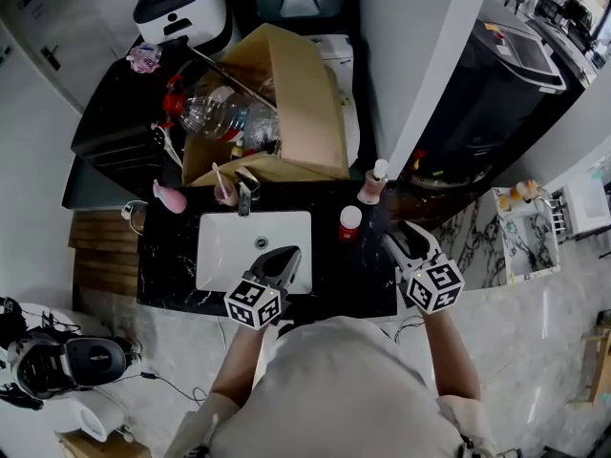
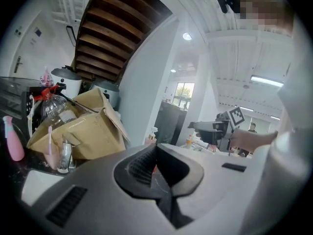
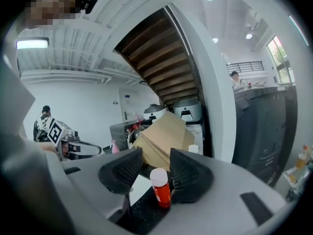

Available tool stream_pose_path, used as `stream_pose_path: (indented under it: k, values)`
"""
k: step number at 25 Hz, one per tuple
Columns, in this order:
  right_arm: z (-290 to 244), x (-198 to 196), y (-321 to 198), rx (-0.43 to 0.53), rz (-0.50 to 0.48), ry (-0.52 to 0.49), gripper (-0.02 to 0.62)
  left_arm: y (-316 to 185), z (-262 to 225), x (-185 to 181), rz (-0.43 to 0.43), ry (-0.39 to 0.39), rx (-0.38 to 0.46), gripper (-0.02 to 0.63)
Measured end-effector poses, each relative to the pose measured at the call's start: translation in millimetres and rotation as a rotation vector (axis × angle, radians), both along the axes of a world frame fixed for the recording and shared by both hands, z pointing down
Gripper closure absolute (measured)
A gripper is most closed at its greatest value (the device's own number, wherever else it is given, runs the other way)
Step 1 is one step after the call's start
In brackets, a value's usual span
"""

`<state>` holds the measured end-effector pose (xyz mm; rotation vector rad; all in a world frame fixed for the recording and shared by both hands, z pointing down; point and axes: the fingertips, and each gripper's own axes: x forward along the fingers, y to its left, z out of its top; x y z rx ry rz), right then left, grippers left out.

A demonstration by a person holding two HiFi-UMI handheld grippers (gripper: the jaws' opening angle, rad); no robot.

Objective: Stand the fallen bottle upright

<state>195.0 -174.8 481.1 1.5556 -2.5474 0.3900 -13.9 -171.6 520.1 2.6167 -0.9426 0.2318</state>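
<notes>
A small red bottle (image 1: 350, 222) with a white cap stood upright on the black counter (image 1: 334, 275), just right of the white sink (image 1: 229, 246), near the centre of the head view. It looked light, stiff and smooth, and easily tipped; the body below the cap seemed the safest hold. The right gripper (image 1: 399, 239), at lower right, pointed almost level toward it, jaws apart and touching nothing. The left gripper (image 1: 278, 258), at the sink's lower right corner, had its jaws pressed together, empty.

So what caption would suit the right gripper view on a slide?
The right gripper, fingers apart, faces a white-capped red bottle standing upright on the black counter, cardboard box behind.
</notes>
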Motion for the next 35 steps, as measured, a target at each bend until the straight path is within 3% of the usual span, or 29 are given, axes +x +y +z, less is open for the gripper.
stream_pose_path:
  k: [2, 9, 35]
  values:
    - [0.9, -0.5, 2.3, 0.003, -0.001, 0.005, 0.463, -0.8, -0.8, 1.0, 0.003, 0.001, 0.004, 0.598]
    - [0.3, -2.1, 5.5, 0.007, -0.004, 0.004, 0.537, -3.4, -3.6, 2.3, 0.003, 0.001, 0.008, 0.598]
    - [5.0, -4.2, -2.2, 0.015, 0.014, 0.002, 0.565, -15.3, -7.5, -1.2, -0.007, -0.003, 0.019, 0.598]
